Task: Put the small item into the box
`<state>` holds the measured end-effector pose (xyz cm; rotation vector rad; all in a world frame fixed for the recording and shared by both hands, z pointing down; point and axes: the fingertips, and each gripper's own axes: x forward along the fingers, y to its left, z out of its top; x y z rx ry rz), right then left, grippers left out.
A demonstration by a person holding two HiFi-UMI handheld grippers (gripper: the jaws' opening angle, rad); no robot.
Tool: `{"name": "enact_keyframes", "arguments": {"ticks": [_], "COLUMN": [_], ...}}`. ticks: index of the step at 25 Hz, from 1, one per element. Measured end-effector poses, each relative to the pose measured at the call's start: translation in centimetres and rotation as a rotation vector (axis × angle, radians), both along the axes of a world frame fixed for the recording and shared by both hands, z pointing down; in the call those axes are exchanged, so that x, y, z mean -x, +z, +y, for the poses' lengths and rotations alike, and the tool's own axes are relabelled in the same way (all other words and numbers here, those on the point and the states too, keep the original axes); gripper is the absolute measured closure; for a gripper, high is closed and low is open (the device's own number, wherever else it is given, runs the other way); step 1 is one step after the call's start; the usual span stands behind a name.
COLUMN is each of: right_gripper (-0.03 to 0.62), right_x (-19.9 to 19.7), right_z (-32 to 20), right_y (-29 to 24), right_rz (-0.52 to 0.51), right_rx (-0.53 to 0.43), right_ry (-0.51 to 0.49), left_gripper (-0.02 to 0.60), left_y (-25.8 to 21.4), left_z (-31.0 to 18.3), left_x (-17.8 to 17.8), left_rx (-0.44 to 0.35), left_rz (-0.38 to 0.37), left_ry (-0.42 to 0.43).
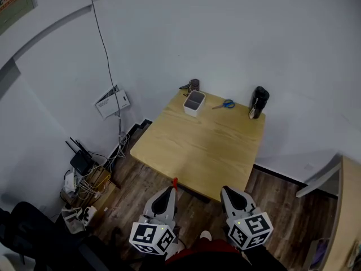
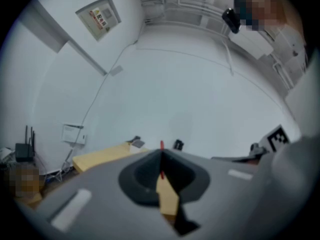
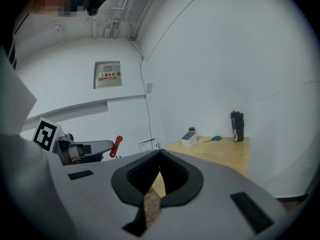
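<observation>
We are keeping the left gripper (image 1: pixel 173 188) fingers closed on a small red item (image 1: pixel 175 181), short of the near edge of the desk (image 1: pixel 197 145). The white box (image 1: pixel 192 109) is sitting at the far edge, ahead and slightly right, nearer this gripper. The right gripper (image 1: pixel 226 191) fingers are resting together, empty

Grey left gripper (image 1: pixel 172 188), grey right gripper (image 1: pixel 225 192), dark-lined jaws, black-and-white marker cubes (image 1: pixel 152 237), red garment (image 1: pixel 210 259)

- My left gripper (image 1: pixel 172 189) and right gripper (image 1: pixel 227 192) sit low, at the near edge of the wooden table (image 1: pixel 197 148).
- A small red item (image 1: pixel 175 181) shows at the left tip.
- Along the far edge stand a white box (image 1: pixel 193 103), blue scissors (image 1: pixel 227 104) and a black bottle (image 1: pixel 258 102).
</observation>
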<state>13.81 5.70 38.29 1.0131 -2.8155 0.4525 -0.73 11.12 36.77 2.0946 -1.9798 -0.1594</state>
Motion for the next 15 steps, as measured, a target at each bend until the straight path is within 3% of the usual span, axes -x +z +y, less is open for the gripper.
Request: {"name": "enact_keyframes", "arguments": {"ticks": [15], "right_gripper": [0.586], "right_x": [0.8], "right_z": [-4.7], "right_y": [0.3], "right_rz": [-0.034], "right_rx": [0.033], "right_ry": [-0.021], "left_gripper": [0.575], "left_y": [-1.3], "left_z": [-5.4], "left_x": [0.4], "left_rx": [-0.015], "left_rz": [-0.053], "left_ry": [-0.019]}}
